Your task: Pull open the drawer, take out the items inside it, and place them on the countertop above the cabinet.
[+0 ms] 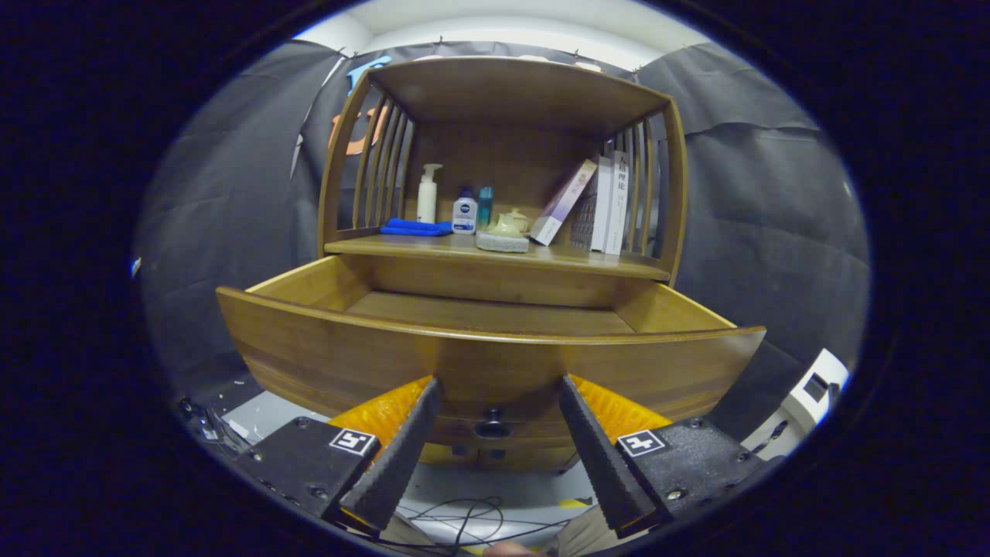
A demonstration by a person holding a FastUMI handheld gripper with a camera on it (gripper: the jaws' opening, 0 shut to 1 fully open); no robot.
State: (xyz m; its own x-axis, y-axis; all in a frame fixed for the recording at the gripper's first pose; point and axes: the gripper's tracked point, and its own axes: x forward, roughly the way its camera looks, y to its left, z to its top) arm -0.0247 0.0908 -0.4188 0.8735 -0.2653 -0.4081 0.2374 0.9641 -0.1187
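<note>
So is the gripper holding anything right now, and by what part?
Nothing is held. The gripper is open, its jaws spread either side of the knob on the pulled-out drawer.

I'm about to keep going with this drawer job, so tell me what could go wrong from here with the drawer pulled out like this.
1. The drawer is pulled far out; tugging the knob further might drop it off its runners.
2. The open gripper sits below the drawer front, which hides the near part of the interior, so reaching in would be partly blind.
3. The countertop already holds a teapot, bottles and leaning books that could topple.
</note>
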